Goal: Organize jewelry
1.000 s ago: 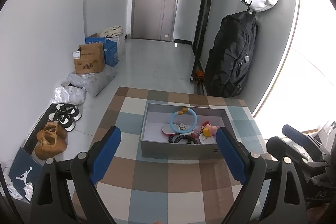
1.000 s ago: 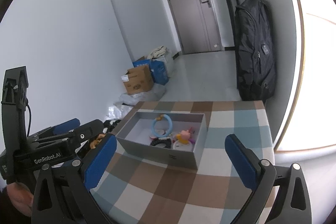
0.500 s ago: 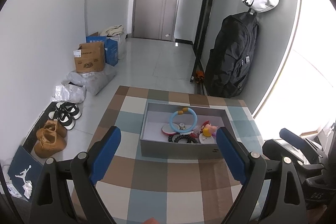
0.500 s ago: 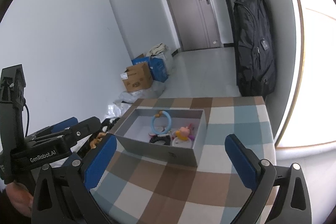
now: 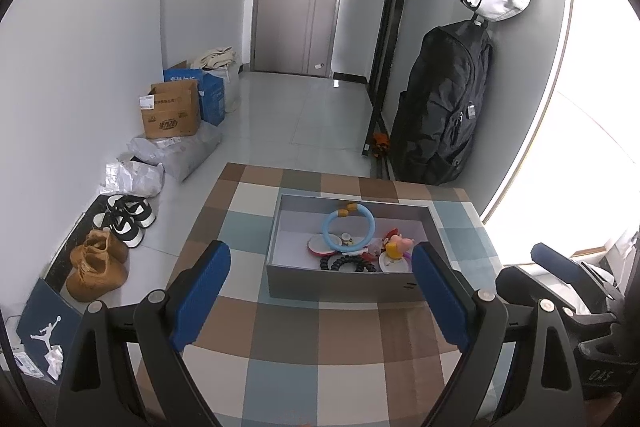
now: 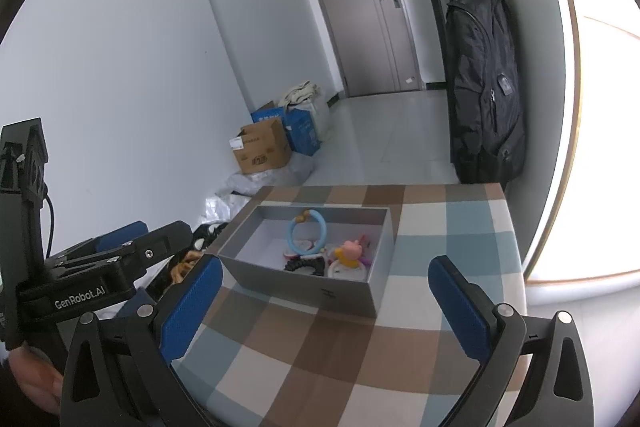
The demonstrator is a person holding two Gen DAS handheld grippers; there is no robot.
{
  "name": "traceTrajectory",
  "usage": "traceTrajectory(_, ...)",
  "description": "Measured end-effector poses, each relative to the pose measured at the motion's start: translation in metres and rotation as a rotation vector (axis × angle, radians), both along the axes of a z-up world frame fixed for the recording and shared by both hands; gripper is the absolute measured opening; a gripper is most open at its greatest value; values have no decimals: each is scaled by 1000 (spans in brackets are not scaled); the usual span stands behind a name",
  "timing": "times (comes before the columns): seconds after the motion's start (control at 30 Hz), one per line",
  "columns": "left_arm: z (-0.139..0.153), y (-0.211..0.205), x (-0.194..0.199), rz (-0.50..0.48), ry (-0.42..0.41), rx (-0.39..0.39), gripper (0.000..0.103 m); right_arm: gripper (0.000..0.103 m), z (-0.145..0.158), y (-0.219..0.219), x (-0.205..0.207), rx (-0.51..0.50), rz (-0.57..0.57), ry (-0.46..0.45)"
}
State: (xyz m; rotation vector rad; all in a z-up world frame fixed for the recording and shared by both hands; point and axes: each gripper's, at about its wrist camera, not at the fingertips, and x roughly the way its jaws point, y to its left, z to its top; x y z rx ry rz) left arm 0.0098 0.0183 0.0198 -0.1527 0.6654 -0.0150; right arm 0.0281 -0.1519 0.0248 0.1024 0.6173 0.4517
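Both grippers hang open and empty above the near part of the checked tabletop [image 5: 352, 339]. Left gripper [image 5: 320, 287] has its blue pads spread wide, nothing between them, and it frames the grey box [image 5: 344, 283] from the front. Right gripper [image 6: 324, 303] is likewise wide apart with nothing held, seeing the same box [image 6: 304, 287] from a slant on the right.

Inside the box the jewelry lies in a heap toward its right half: a light blue ring [image 5: 348, 227] with orange beads leans over a red-and-white round piece [image 5: 318, 247], a black beaded bracelet [image 5: 348, 263] sits against the front wall, and a small pink pig figure [image 5: 396, 243] rests beside them. The left half of the box floor is bare.

Against the earlier frames, the box and its contents lie as they did, and the left view is almost unchanged. The right view has tipped slightly, so the box sits a little more central and the black backpack [image 6: 484, 87] hanging on the wall shows more fully. Shoes [image 5: 120, 219] and a cardboard carton [image 5: 170, 111] stand on the floor along the left wall.
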Motion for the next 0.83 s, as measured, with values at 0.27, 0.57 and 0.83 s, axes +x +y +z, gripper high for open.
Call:
traceTrajectory(0.27,0,-2,-1,-8,9,-4,89,103,0,1,0,-5,4,-2)
traceTrajectory(0.57,-1,-2,1,-16,13,-3,89,103,-3,2,1,-17,6,12)
traceTrajectory(0.83,-1,-6,0,-42,7,2,89,103,-4,1,3,-17,-2,15)
